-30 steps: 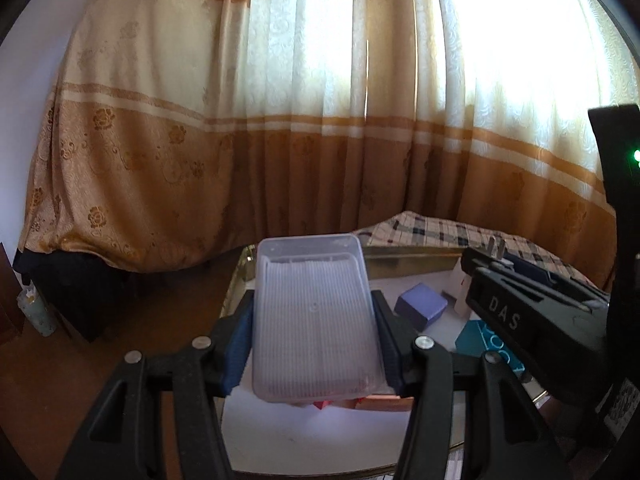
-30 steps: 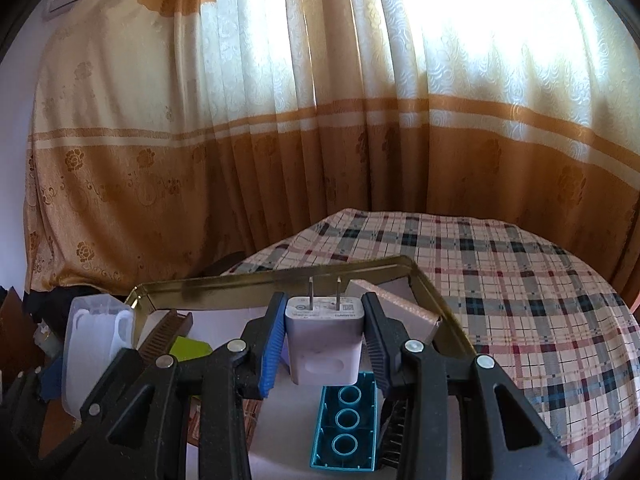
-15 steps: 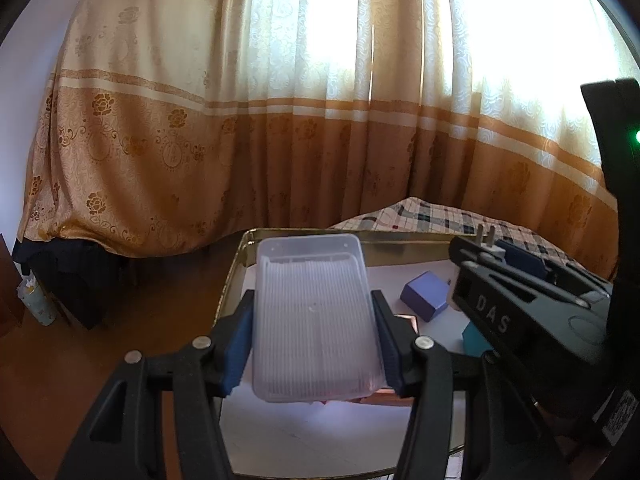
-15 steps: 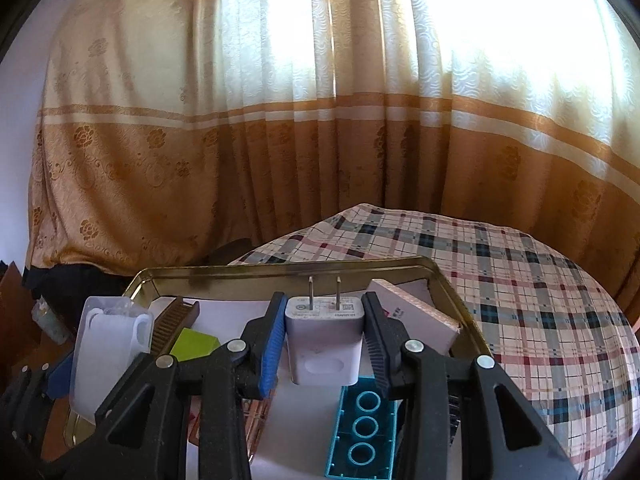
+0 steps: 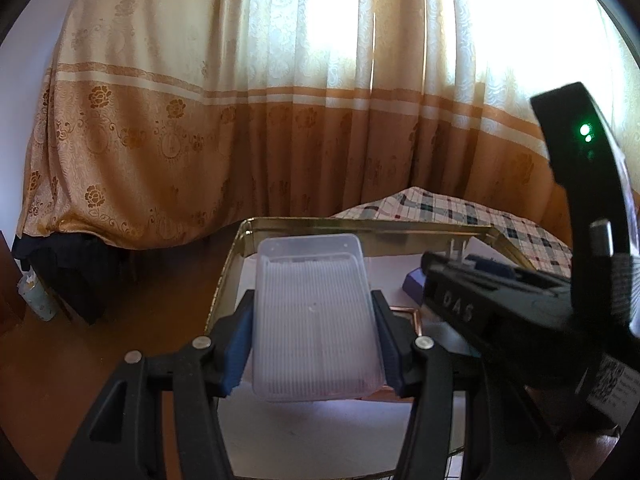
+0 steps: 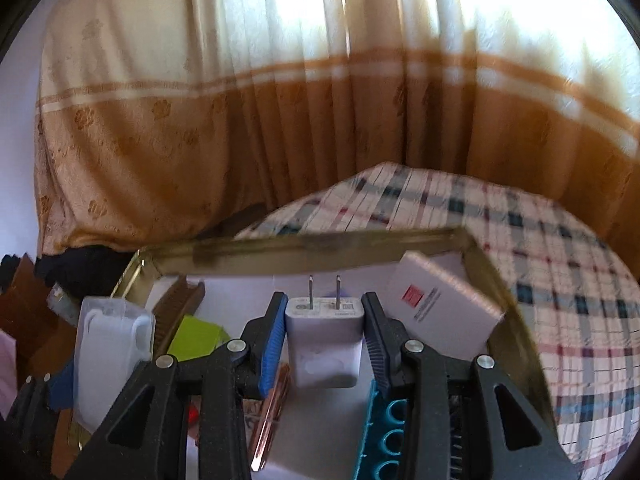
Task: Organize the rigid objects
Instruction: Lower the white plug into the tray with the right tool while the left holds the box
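Note:
My left gripper [image 5: 314, 332] is shut on a clear ribbed plastic box [image 5: 314, 320], held above the gold-rimmed tray [image 5: 360, 226]. In the right wrist view that box [image 6: 108, 352] shows at the left. My right gripper [image 6: 325, 328] is shut on a white plug charger [image 6: 325, 344], prongs pointing away, over the tray [image 6: 320, 246]. The right gripper's black body [image 5: 500, 304] crosses the left wrist view at the right.
In the tray lie a teal stud brick [image 6: 384, 436], a white-pink box [image 6: 440, 308] leaning at the far right corner, a brown comb [image 6: 176, 308], a lime piece [image 6: 196, 338], a copper-edged flat item [image 6: 272, 420] and a purple block [image 5: 414, 286]. A plaid cloth [image 6: 560, 280] covers the table.
My right gripper with the charger has moved left and forward over the tray, covering more of the purple block and the teal brick in the left wrist view. The left gripper keeps its grip.

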